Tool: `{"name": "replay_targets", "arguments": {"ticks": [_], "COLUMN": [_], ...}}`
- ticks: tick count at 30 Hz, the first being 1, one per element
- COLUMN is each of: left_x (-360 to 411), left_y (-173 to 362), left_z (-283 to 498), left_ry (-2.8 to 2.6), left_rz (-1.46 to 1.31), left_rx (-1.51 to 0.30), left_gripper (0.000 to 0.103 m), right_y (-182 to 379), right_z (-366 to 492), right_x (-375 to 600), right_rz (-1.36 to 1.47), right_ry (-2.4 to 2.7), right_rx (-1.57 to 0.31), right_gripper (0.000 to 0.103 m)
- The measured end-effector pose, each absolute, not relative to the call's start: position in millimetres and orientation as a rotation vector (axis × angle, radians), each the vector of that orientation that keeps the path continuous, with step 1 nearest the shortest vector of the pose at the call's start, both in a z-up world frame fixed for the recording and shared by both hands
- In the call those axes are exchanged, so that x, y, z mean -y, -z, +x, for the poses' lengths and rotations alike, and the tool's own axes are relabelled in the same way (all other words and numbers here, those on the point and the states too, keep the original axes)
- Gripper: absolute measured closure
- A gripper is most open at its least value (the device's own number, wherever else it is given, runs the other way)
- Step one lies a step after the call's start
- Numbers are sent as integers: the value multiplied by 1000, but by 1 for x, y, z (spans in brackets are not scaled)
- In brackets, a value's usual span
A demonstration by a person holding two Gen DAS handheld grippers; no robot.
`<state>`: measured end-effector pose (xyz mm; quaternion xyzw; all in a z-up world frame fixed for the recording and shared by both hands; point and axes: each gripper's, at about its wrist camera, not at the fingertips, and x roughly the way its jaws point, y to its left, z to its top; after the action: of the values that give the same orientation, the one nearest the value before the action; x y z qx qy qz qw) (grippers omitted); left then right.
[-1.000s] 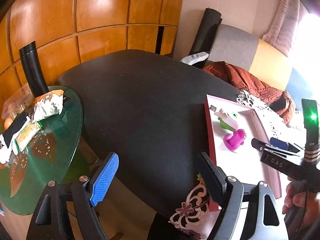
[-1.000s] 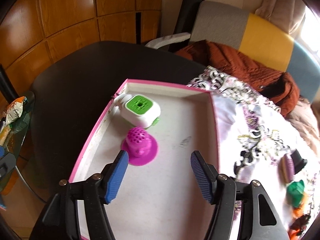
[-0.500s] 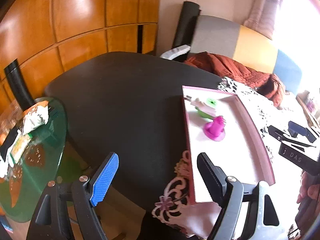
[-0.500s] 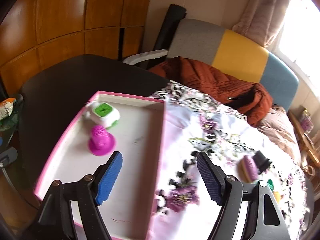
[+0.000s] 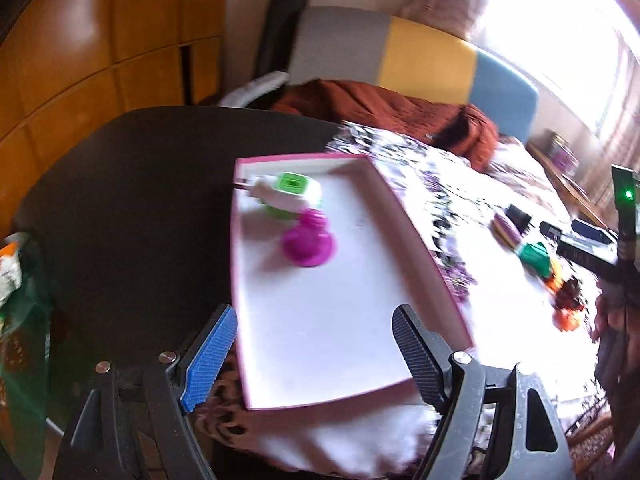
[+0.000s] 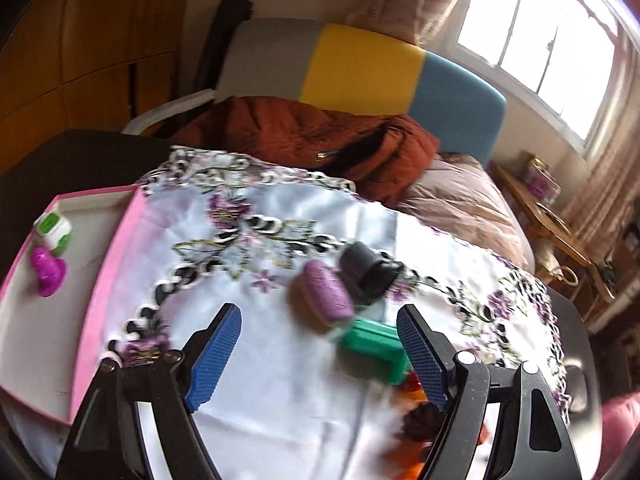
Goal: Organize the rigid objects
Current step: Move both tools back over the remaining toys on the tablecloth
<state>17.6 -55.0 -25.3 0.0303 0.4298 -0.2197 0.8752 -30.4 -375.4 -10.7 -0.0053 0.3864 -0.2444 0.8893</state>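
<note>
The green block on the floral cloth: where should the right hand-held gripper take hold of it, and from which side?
Probably across the green block's two long flat sides, coming down from above. It lies flat on the cloth, with a purple oval piece close behind it, so a top approach looks clearest. The right hand-held gripper, open and empty, is nearly over it.

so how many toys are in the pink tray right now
2. A white-and-green block toy lies near the far left corner of the pink-rimmed tray, and a magenta plastic suction-cup toy sits just in front of it. Nothing else shows inside.
</note>
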Motion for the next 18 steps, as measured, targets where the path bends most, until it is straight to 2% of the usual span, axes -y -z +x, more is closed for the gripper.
{"name": "replay_targets", "arguments": {"ticks": [8,10,16,18], "left_x": [127,147,212,234], "left_y": [21,18,23,26], "left_z": [13,13,18,23], "left_ry": [606,635,707,728], "left_rz": [142,164,225,235], "left_rx": [-921,-917,-938,-954], "left_gripper": [22,22,22,22], "right_y": [28,37,32,30], "right_z": [-98,-107,-119,-118], "right_x": [503,523,533,532], "right_rz": [251,361,481,489], "right_ry": [815,850,842,843], "right_rx": [-749,-786,-721,-709], "right_gripper": [22,22,19,15]}}
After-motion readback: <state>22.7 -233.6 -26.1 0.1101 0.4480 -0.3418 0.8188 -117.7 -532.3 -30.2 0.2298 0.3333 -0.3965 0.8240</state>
